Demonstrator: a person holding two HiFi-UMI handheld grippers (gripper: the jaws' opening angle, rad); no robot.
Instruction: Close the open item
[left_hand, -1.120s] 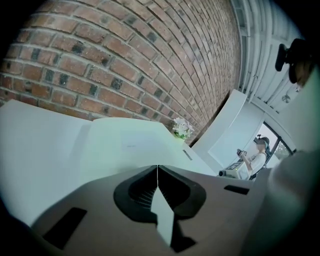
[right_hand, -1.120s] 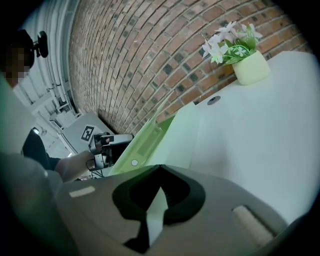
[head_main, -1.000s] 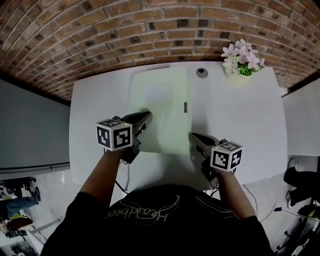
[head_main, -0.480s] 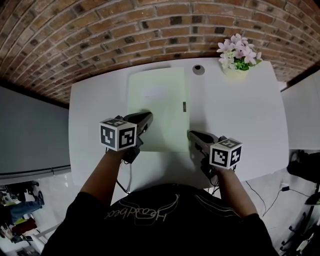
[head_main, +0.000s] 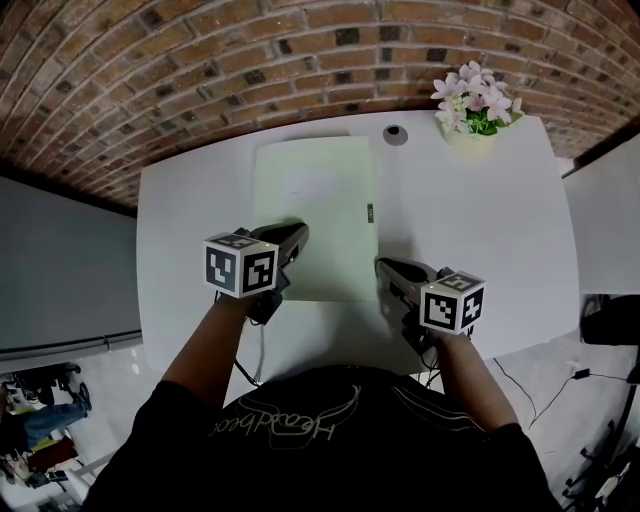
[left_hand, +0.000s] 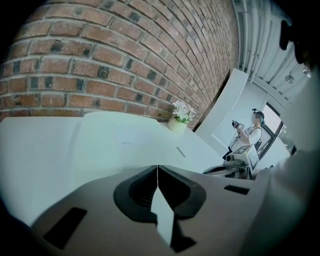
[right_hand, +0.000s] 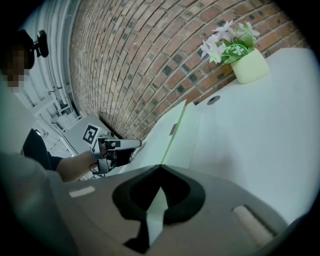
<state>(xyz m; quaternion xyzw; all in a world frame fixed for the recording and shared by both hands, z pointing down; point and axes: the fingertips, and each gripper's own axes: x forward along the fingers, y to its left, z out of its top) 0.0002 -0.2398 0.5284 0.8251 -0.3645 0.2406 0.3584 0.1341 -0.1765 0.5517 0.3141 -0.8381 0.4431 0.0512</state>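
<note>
My left gripper (head_main: 296, 236), right gripper (head_main: 384, 268): both pinched together, empty, at near edge of pale green folder (head_main: 318, 200); folder flat, mid-desk (head_main: 480, 240) toward back edge; seems shut already; I'd press cover down evenly, avoid sliding it.

a black t-shirt (head_main: 300, 440) with pale script. grey left gripper (head_main: 297, 235) and right gripper (head_main: 383, 268) bear black-and-white marker cubes (head_main: 241, 266).

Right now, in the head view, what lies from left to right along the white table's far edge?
Flat pale green folder, small grey round disc, pale pot of pink flowers.
</note>
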